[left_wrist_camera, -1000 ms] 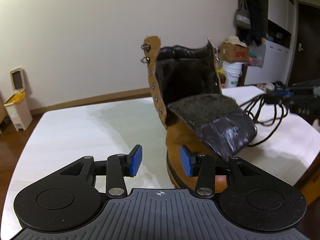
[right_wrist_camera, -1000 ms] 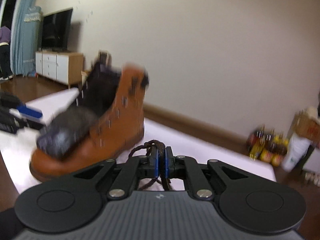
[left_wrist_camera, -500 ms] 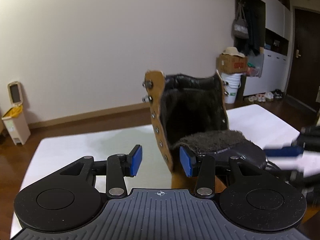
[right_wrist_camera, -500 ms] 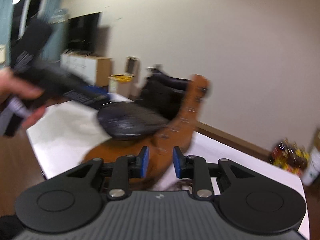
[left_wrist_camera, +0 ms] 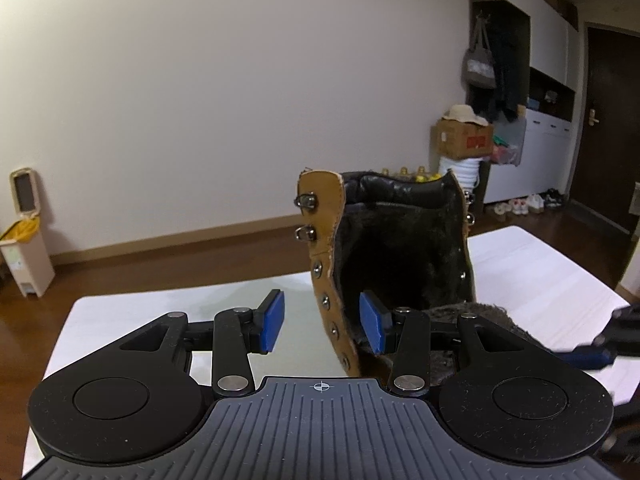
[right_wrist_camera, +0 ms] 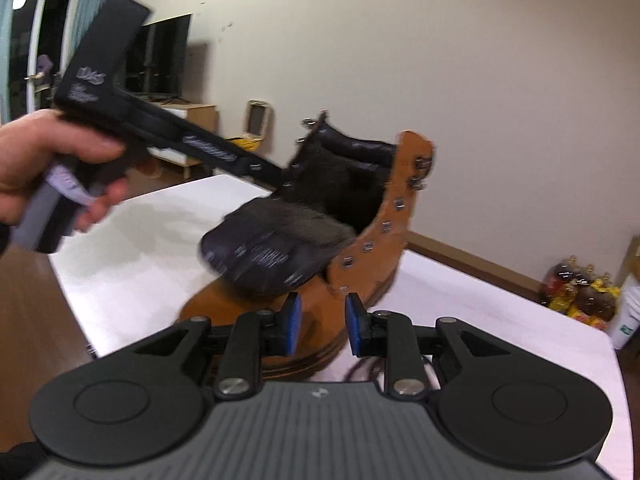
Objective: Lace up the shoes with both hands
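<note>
A tan lace-up boot (left_wrist_camera: 400, 240) with dark fur lining stands on the white table (left_wrist_camera: 160, 312), its tongue (right_wrist_camera: 272, 256) folded forward. My left gripper (left_wrist_camera: 322, 322) is open, and the boot's left eyelet flap rises in the gap without touching either pad. In the right wrist view a hand (right_wrist_camera: 48, 168) holds that gripper, whose tip reaches the far flap. My right gripper (right_wrist_camera: 323, 318) sits low against the boot's (right_wrist_camera: 384, 240) side. Its jaws are closing a little and grip nothing. A dark lace (right_wrist_camera: 362, 368) lies on the table just under its right finger.
A small bin (left_wrist_camera: 24, 232) stands by the far wall on the left. A cardboard box (left_wrist_camera: 464, 140) and cabinets fill the right corner. Bottles (right_wrist_camera: 580, 292) sit on the floor past the table's far edge (right_wrist_camera: 480, 320). A TV (right_wrist_camera: 160, 64) stands at the back left.
My right gripper opened, released the dark lace and swung in toward the boot's side. My left gripper rose and moved in, so the left flap now stands between its pads.
</note>
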Demonstrator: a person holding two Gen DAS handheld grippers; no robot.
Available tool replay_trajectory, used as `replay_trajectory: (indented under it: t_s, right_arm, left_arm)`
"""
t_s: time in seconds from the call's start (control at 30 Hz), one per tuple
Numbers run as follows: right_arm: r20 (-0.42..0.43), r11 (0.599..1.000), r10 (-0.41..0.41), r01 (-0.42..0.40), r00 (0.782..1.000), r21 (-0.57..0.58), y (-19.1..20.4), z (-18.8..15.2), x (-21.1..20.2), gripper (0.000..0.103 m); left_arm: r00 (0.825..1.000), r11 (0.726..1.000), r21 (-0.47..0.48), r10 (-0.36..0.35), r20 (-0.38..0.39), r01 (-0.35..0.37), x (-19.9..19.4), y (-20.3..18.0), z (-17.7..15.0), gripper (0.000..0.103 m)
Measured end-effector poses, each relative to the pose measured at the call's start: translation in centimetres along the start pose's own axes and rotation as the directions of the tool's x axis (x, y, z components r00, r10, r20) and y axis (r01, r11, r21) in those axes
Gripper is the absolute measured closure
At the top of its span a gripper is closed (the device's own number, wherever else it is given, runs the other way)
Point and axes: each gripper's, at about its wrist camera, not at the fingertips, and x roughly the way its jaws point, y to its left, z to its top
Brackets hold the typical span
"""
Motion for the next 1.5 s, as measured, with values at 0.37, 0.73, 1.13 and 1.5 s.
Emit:
replay_trajectory:
  t_s: [0.37, 0.73, 1.13, 1.5]
  right_arm:
    - [0.160, 0.992, 0.071, -0.086, 0.985, 0.091, 0.3, 3.1, 2.9, 0.077]
    - [0.035, 0.960, -0.152, 0.139, 0.988, 0.243, -0.7, 7.8, 10.1, 0.076]
    - [0.159, 0.899, -0.178, 0.095, 0.971, 0.427, -4.6, 2.9, 5.8, 0.076]
    - [0.031, 0.893, -0.122, 0.096, 0.992, 0.440, -6.6, -2.8, 6.2, 0.077]
  left_arm:
    - [0.997, 0.999, 0.001, 0.053, -0.049, -0.053, -2.0, 2.5, -3.1, 0.057]
    - [0.995, 0.999, 0.032, -0.039, -0.090, 0.042, -0.8, 1.2, -5.7, 0.057]
    - [0.993, 0.999, 0.042, -0.013, -0.117, 0.018, 1.8, 1.8, -5.8, 0.057]
    - [0.987, 0.999, 0.009, -0.040, -0.155, 0.042, 2.6, 0.2, -6.0, 0.071]
